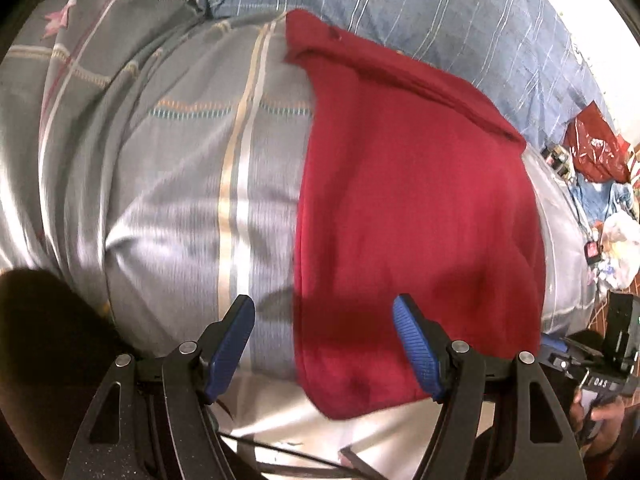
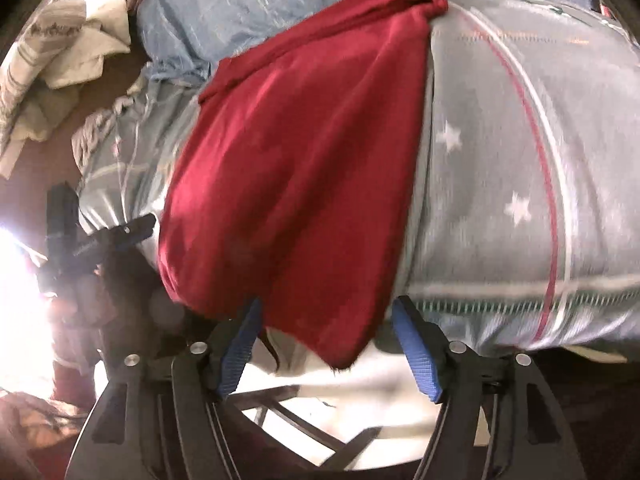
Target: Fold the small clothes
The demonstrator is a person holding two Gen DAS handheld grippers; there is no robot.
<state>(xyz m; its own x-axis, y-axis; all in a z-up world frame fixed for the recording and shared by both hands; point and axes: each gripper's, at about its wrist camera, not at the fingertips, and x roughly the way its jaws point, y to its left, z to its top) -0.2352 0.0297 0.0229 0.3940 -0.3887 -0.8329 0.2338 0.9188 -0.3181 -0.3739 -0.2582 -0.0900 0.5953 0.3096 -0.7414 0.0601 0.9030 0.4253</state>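
A red garment [image 1: 416, 216] lies folded on a grey striped bedsheet [image 1: 168, 184]. In the left wrist view my left gripper [image 1: 324, 312] is open and empty, hovering over the garment's near left edge. In the right wrist view the same red garment [image 2: 296, 168] lies ahead, its near corner hanging between the blue fingers. My right gripper [image 2: 328, 320] is open, with the garment's near corner [image 2: 340, 344] between the jaws, not pinched. The left gripper shows as a dark shape at the left of the right wrist view [image 2: 100, 240].
A blue striped blanket [image 1: 420, 12] lies beyond the garment. Clutter and a red bag [image 1: 596, 148] sit on the floor at the right. Pale crumpled cloths [image 2: 60, 64] lie at the far left. The sheet has white stars [image 2: 448, 136].
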